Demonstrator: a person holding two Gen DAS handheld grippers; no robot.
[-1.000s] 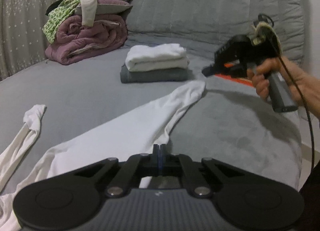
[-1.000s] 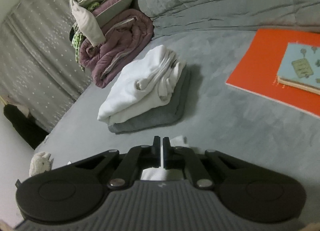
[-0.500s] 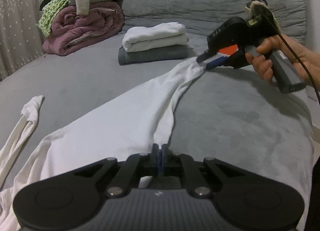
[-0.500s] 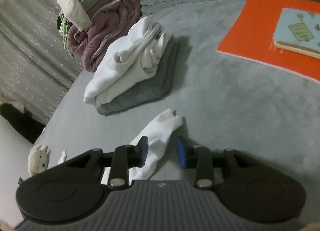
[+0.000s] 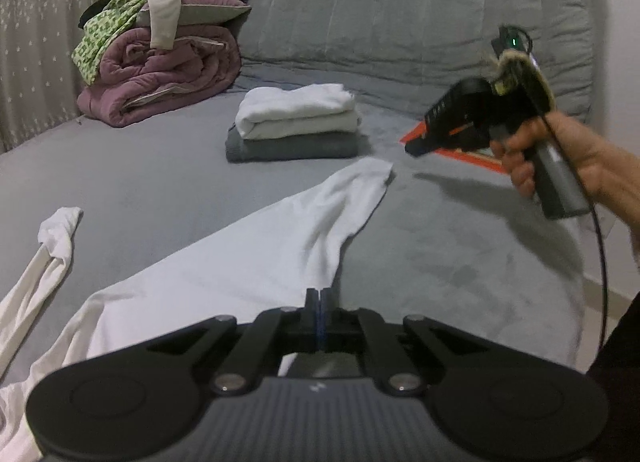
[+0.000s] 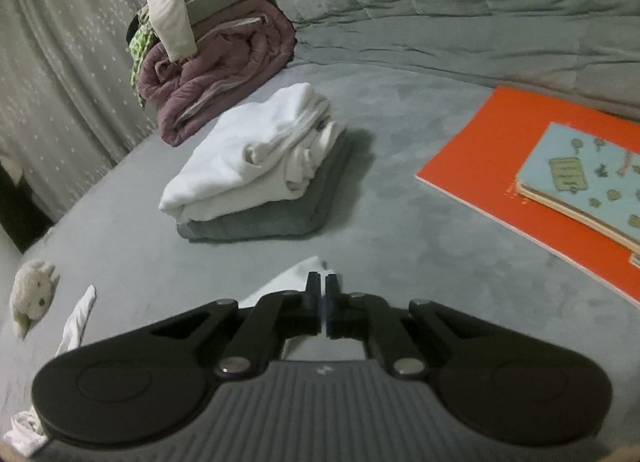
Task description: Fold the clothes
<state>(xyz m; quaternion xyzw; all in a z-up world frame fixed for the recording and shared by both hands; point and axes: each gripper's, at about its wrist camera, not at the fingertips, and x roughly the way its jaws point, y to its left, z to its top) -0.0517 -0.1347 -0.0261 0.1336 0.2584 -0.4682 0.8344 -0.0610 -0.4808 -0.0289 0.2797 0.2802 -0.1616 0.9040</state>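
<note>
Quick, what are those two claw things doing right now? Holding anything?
Left gripper: closed on the white shirt.
Right gripper: closed, empty, in the air just past the shirt's sleeve tip.

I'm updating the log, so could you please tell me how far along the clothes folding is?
Done: a folded white garment stacked on a folded grey one. In hand: the white long-sleeved garment lies spread on the bed, the left claw shut at its edge, the right claw shut above the sleeve end. Left: folding it, then stacking.
</note>
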